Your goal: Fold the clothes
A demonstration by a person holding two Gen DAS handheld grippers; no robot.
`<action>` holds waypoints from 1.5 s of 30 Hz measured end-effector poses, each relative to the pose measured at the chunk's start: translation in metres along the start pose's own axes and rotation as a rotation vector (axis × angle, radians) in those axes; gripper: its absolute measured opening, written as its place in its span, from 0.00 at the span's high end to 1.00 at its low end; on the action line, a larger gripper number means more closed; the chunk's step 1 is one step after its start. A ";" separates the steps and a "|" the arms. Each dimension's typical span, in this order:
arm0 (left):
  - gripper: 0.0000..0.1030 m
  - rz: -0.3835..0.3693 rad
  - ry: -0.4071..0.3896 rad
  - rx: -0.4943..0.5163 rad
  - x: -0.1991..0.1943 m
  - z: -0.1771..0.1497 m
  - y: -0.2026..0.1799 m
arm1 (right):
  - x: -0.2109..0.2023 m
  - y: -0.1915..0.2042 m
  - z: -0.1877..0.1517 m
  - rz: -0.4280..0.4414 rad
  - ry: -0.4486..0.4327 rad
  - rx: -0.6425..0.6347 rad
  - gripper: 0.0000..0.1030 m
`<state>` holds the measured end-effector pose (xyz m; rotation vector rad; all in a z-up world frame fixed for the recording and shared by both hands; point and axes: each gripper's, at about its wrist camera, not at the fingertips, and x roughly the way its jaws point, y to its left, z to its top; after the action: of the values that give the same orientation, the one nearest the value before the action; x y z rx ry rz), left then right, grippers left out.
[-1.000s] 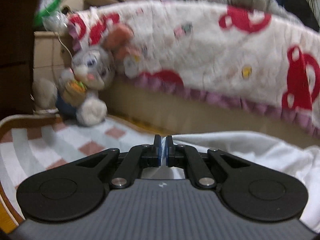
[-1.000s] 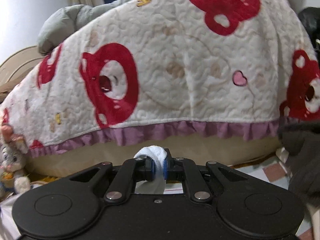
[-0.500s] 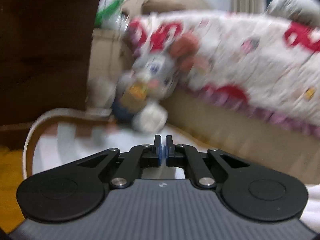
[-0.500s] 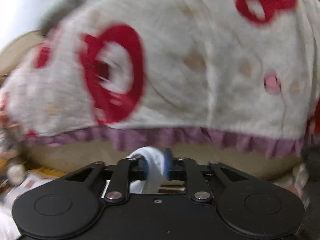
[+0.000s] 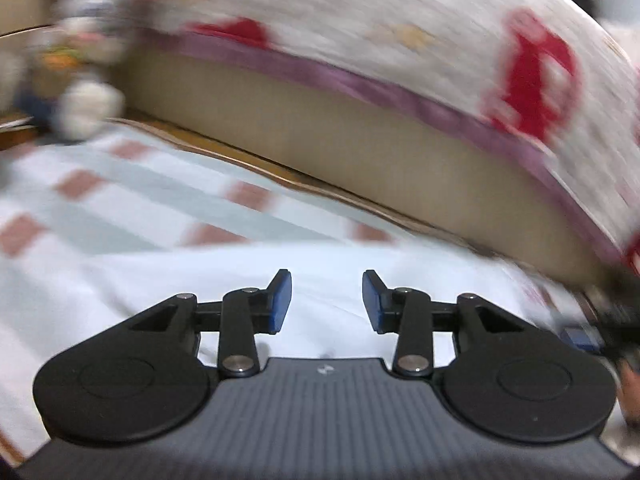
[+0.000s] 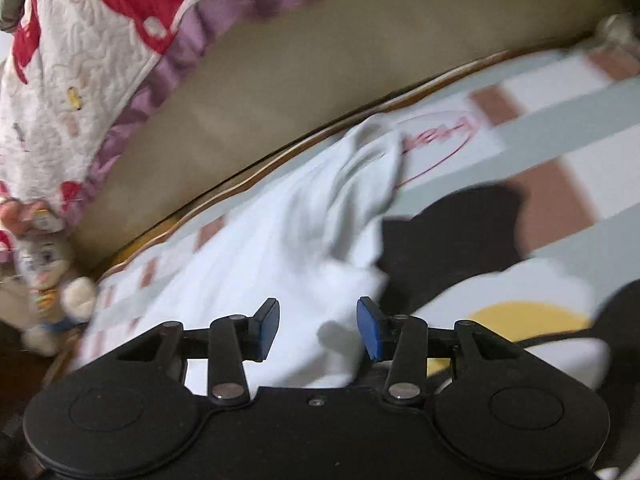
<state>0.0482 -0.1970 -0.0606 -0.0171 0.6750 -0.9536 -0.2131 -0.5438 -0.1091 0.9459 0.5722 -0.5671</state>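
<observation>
We find both views smeared by motion; the plush rabbit (image 6: 46, 276) and quilt (image 5: 400, 20) are hard to make out. The left gripper (image 5: 327, 302) stands with jaws wide apart, holding nothing, above the white garment (image 5: 328, 276). The right gripper (image 6: 317, 326) is likewise spread, empty, over the same garment lying rumpled on the checked cloth (image 6: 580, 128).

The white garment (image 6: 280, 248) is soft, matt knit cloth, creased into folds. Under it lies a checked sheet (image 5: 132, 216) of flat woven cloth. The quilt (image 6: 80, 64) is stitched and puckered, with a satiny purple frill. The plush rabbit (image 6: 44, 268) looks fuzzy. The left gripper (image 5: 327, 300) and right gripper (image 6: 317, 326) are matt black plastic with shiny metal rivets and smooth blue pads (image 6: 368, 330); the left body is ribbed.
</observation>
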 end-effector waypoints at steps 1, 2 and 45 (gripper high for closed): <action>0.63 -0.033 0.017 0.035 0.007 -0.006 -0.016 | 0.004 0.001 0.001 0.015 0.002 0.002 0.52; 0.63 -0.061 0.030 0.067 0.013 -0.012 -0.031 | 0.008 0.002 0.002 0.004 -0.001 -0.011 0.52; 0.52 -0.190 0.268 0.258 0.085 -0.106 -0.146 | -0.083 -0.011 0.015 0.200 -0.012 -0.101 0.94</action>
<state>-0.0848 -0.3193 -0.1457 0.2835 0.8019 -1.2344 -0.2769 -0.5452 -0.0526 0.8917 0.4841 -0.3609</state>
